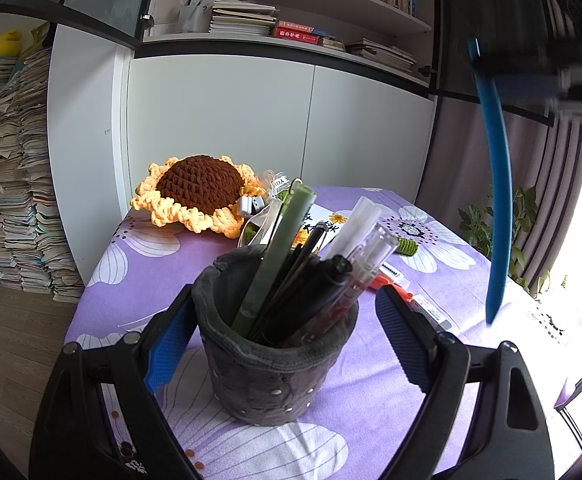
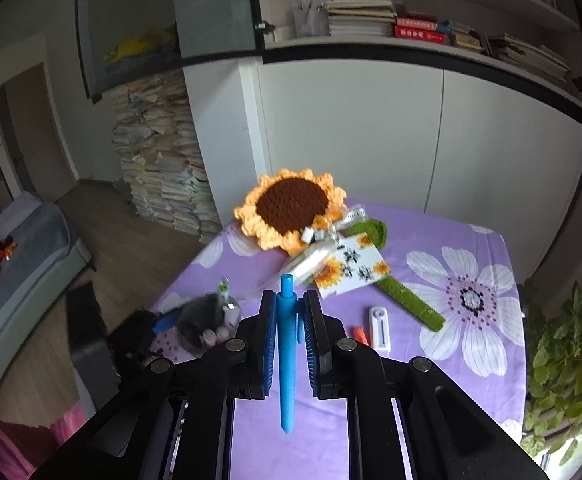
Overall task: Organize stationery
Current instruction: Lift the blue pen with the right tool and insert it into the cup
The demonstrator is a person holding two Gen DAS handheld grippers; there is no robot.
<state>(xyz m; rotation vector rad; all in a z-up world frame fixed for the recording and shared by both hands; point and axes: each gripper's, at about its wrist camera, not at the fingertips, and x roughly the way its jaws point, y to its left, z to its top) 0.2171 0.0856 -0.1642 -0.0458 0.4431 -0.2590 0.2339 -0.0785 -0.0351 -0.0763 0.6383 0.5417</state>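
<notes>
A dark grey felt pen holder stands on the purple flowered tablecloth, filled with several pens. My left gripper is open around it; its left pad touches the holder's side, the right pad stands apart. My right gripper is shut on a blue pen, held upright above the table. In the left wrist view that blue pen hangs point down at the upper right, well right of the holder. The holder also shows in the right wrist view, low left.
A crocheted sunflower with a green stem and a sunflower card lie at the table's far side. A white correction tape and an orange item lie mid-table. Cabinet, bookshelves, paper stacks and a plant surround it.
</notes>
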